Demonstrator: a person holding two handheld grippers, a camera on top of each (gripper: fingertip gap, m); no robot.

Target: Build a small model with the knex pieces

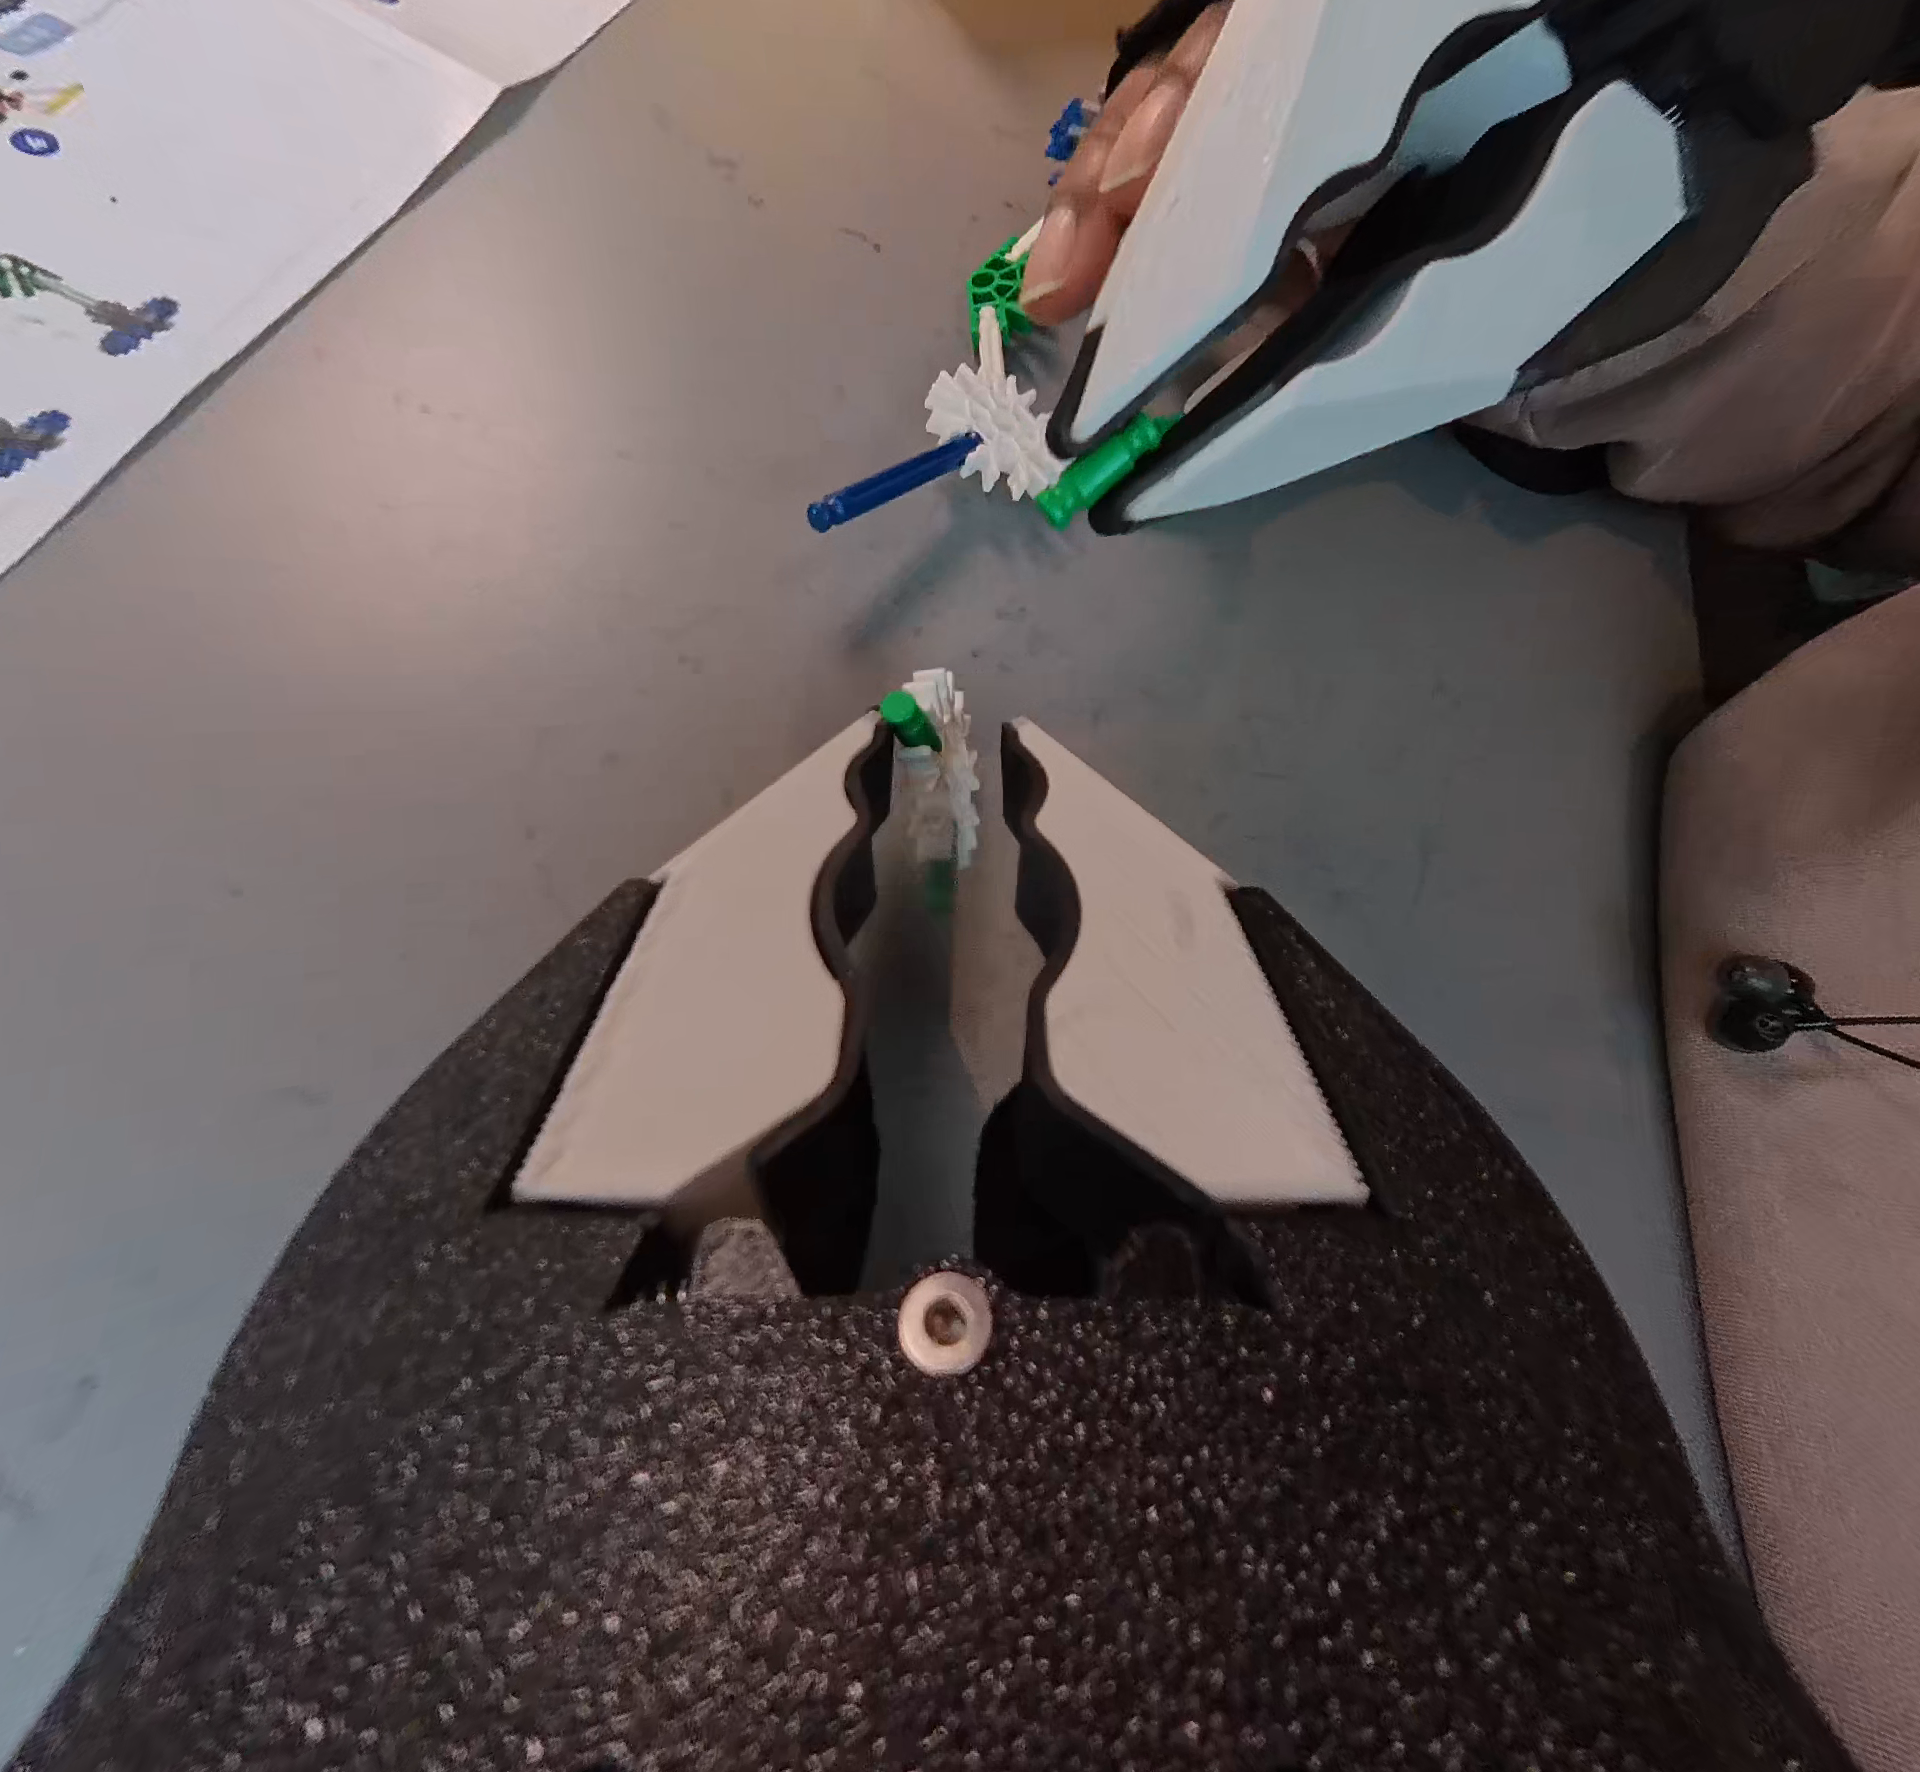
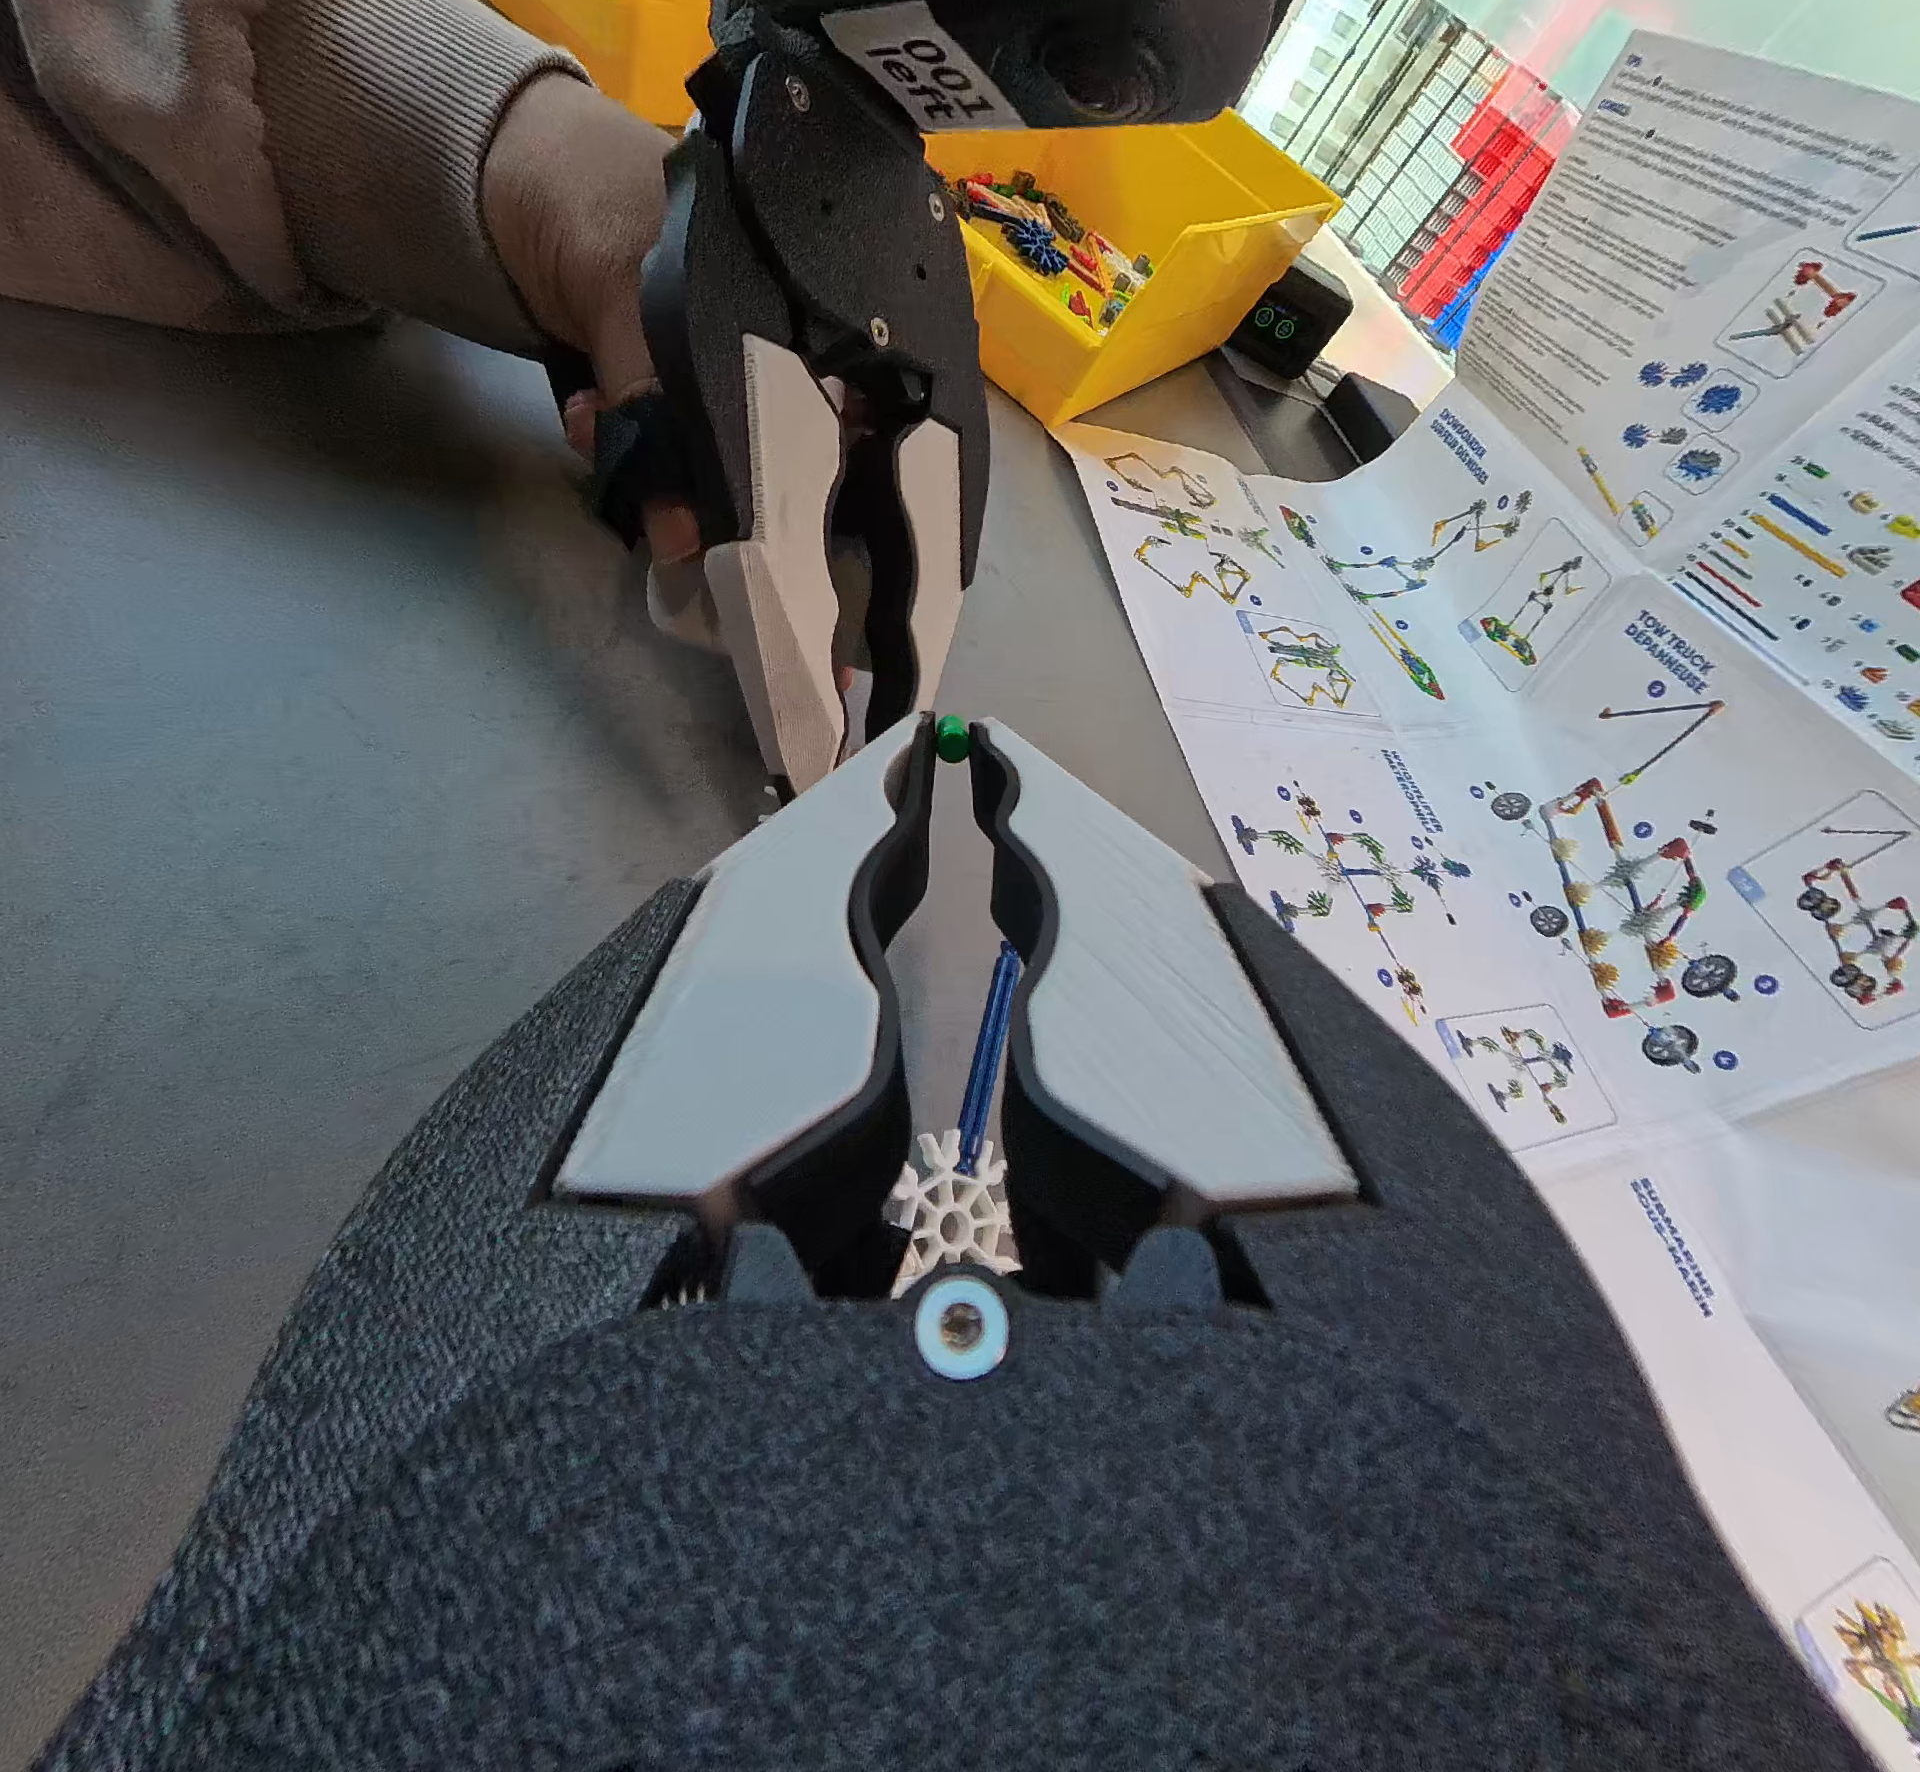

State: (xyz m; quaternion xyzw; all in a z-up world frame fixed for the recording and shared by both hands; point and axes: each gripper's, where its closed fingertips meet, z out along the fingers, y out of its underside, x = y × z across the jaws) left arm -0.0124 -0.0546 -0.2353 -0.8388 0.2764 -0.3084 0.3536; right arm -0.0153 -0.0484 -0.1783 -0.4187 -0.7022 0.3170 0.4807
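My left gripper (image 1: 948, 727) points down at the grey table (image 1: 520, 683). Its jaws stand slightly apart around a white snowflake connector (image 1: 948, 787) carrying a short green rod (image 1: 906, 720); a thin gap shows on the right side. My right gripper (image 2: 953, 740) is shut on a green rod (image 2: 951, 737). This rod (image 1: 1101, 472) joins a white snowflake connector (image 1: 987, 434) bearing a blue rod (image 1: 894, 488) and a green connector (image 1: 997, 283). A person's fingers (image 1: 1096, 195) touch that green connector. The two grippers are close together; the left one (image 2: 857, 735) shows just beyond the right's tips.
Yellow bins (image 2: 1164, 268) with several loose parts stand at the back. A large printed instruction sheet (image 2: 1558, 787) lies beside the grippers and shows in the left wrist view (image 1: 208, 112) too. A small black device (image 2: 1288, 330) sits behind it. A beige sleeve (image 1: 1787, 891) rests at the table's edge. The left gripper's tips are roughly 6 cm from the right gripper's.
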